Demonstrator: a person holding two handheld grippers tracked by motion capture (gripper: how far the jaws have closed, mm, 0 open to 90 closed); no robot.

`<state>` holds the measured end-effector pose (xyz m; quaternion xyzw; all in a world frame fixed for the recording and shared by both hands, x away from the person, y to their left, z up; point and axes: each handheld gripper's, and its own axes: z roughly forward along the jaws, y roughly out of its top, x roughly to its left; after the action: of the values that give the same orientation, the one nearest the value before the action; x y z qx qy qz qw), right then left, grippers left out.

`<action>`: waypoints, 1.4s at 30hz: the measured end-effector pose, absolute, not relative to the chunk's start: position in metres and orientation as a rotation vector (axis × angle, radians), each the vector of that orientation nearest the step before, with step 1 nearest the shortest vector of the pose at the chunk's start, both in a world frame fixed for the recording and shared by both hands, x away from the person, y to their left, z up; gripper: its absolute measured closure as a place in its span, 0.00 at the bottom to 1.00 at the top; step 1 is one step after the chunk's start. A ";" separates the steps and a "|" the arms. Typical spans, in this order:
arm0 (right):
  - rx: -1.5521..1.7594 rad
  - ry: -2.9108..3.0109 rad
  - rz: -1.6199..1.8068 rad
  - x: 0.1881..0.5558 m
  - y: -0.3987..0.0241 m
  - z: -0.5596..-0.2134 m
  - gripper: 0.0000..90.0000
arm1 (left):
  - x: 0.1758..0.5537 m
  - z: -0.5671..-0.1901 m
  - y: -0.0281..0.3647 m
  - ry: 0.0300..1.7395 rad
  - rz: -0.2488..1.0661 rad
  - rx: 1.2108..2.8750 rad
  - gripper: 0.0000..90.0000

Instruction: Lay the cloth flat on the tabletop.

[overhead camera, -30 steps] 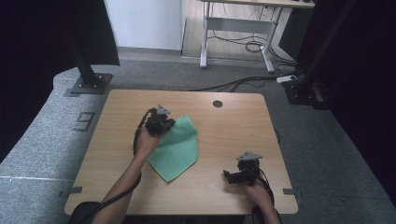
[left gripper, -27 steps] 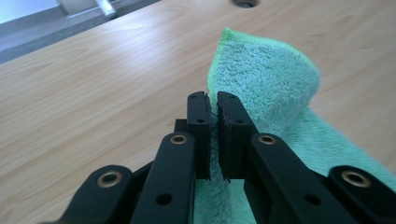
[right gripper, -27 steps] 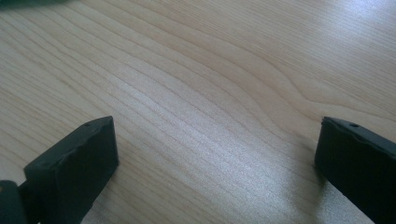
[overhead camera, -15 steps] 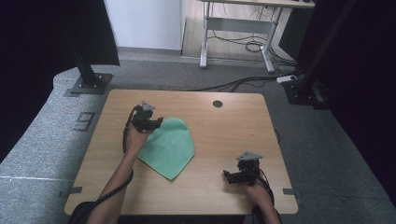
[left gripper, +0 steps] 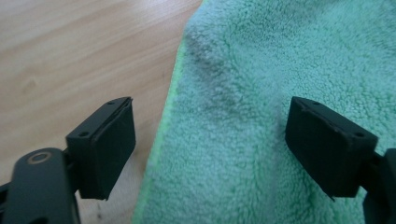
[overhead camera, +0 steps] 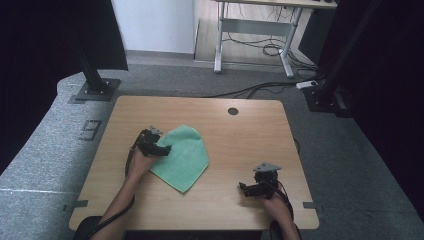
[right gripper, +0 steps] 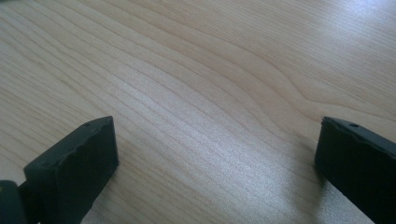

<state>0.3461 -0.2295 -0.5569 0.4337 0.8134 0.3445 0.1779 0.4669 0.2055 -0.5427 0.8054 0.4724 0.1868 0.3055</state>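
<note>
The green cloth (overhead camera: 183, 156) lies flat on the wood table (overhead camera: 240, 135), left of the table's middle. The left gripper (overhead camera: 159, 148) sits at the cloth's left edge. Its 2 jaws have just been opening & stand apart, 1 over the cloth, 1 over bare wood; nothing pinched. The right gripper (overhead camera: 248, 189) is right of the cloth, well apart, jaws wide over bare wood.

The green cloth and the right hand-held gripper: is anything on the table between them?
No. In the high view, bare wood of the table lies between the green cloth and the right hand-held gripper.
</note>
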 end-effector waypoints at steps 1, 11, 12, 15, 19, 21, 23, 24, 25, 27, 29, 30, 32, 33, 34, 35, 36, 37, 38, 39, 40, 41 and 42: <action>1.227 2.301 0.975 0.346 -0.230 -0.557 0.00 | 0.464 -0.543 0.208 1.245 0.489 2.129 0.19; 1.226 2.301 0.975 0.346 -0.230 -0.557 0.00 | 0.425 -0.540 0.208 1.229 0.466 2.179 0.21; 1.226 2.301 0.975 0.346 -0.230 -0.557 0.00 | 0.419 -0.539 0.207 1.232 0.453 2.185 0.21; 1.228 2.301 0.974 0.346 -0.229 -0.557 0.00 | 0.407 -0.538 0.202 1.224 0.438 2.210 0.21; 1.228 2.301 0.975 0.346 -0.229 -0.557 0.00 | 0.398 -0.533 0.201 1.182 0.471 2.213 0.20; 1.227 2.301 0.974 0.346 -0.229 -0.557 0.00 | 0.398 -0.530 0.207 1.186 0.466 2.188 0.20; 1.226 2.308 0.971 0.346 -0.229 -0.556 0.00 | 0.398 -0.527 0.215 1.202 0.492 2.171 0.20; 1.223 2.327 0.960 0.347 -0.229 -0.555 0.00 | 0.397 -0.525 0.220 1.209 0.496 2.161 0.20; 1.223 2.342 0.953 0.347 -0.229 -0.554 0.02 | 0.396 -0.525 0.225 1.211 0.498 2.153 0.20; 1.229 2.362 0.978 0.349 -0.225 -0.550 0.10 | 0.392 -0.524 0.232 1.213 0.512 2.149 0.20; 1.220 2.387 1.006 0.352 -0.218 -0.545 0.15 | 0.387 -0.524 0.239 1.208 0.509 2.143 0.20; 1.208 2.386 1.008 0.354 -0.214 -0.542 0.15 | 0.383 -0.525 0.241 1.205 0.511 2.137 0.20; 1.185 2.392 1.029 0.357 -0.204 -0.535 0.20 | 0.376 -0.526 0.246 1.194 0.514 2.132 0.20; 1.178 2.394 1.049 0.360 -0.198 -0.531 0.23 | 0.372 -0.526 0.249 1.194 0.518 2.131 0.20; 1.169 2.399 1.066 0.363 -0.191 -0.528 0.25 | 0.369 -0.527 0.251 1.195 0.522 2.127 0.20; 1.156 2.407 1.083 0.366 -0.184 -0.525 0.28 | 0.366 -0.528 0.254 1.201 0.522 2.119 0.20; 1.144 2.416 1.097 0.369 -0.177 -0.522 0.31 | 0.363 -0.528 0.257 1.208 0.519 2.112 0.20; 1.123 2.427 1.104 0.372 -0.169 -0.520 0.34 | 0.361 -0.529 0.259 1.208 0.517 2.108 0.20; 1.105 2.437 1.105 0.376 -0.161 -0.518 0.36 | 0.358 -0.530 0.260 1.211 0.513 2.104 0.20; 1.086 2.443 1.110 0.380 -0.153 -0.517 0.38 | 0.356 -0.531 0.261 1.210 0.516 2.109 0.20; 1.077 2.450 1.121 0.383 -0.146 -0.516 0.40 | 0.353 -0.531 0.261 1.211 0.518 2.113 0.20; 1.069 2.459 1.128 0.387 -0.139 -0.515 0.42 | 0.351 -0.532 0.261 1.205 0.524 2.123 0.20; 1.063 2.469 1.133 0.391 -0.132 -0.515 0.44 | 0.349 -0.533 0.261 1.200 0.534 2.134 0.20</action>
<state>0.3905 -0.1318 -0.5145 0.3620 0.8412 0.3858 0.1120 0.3488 0.2609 -0.5329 0.8090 0.4548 0.2026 0.3124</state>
